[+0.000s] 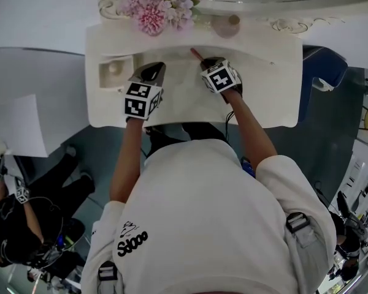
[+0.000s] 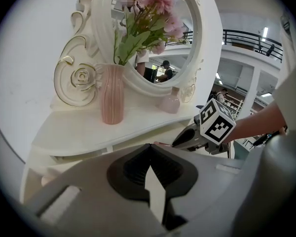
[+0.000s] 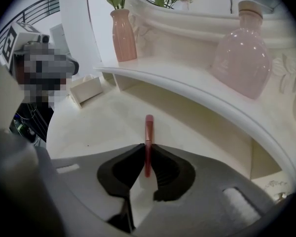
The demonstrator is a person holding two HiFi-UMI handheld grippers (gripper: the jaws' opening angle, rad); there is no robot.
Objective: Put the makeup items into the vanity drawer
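Note:
A slim pink-red makeup stick (image 3: 149, 130) stands up between the jaws of my right gripper (image 3: 148, 146); the pads press on its lower half. From the head view that gripper (image 1: 203, 62) sits over the back middle of the white vanity top (image 1: 264, 103), and the stick (image 1: 195, 54) pokes out toward the shelf. My left gripper (image 2: 149, 146) has its tips together with nothing between them. It (image 1: 152, 72) hovers just right of the small open drawer (image 1: 126, 72), which holds a round pale item (image 1: 115, 67). The left gripper view also shows the right gripper (image 2: 183, 138) just ahead.
On a raised shelf (image 3: 187, 80) along the back stand a ribbed pink vase with pink flowers (image 2: 112, 100) and a pink glass bottle (image 3: 240, 53). An oval mirror (image 2: 153, 38) rises behind them. A person in black (image 1: 24, 219) sits on the floor to the left.

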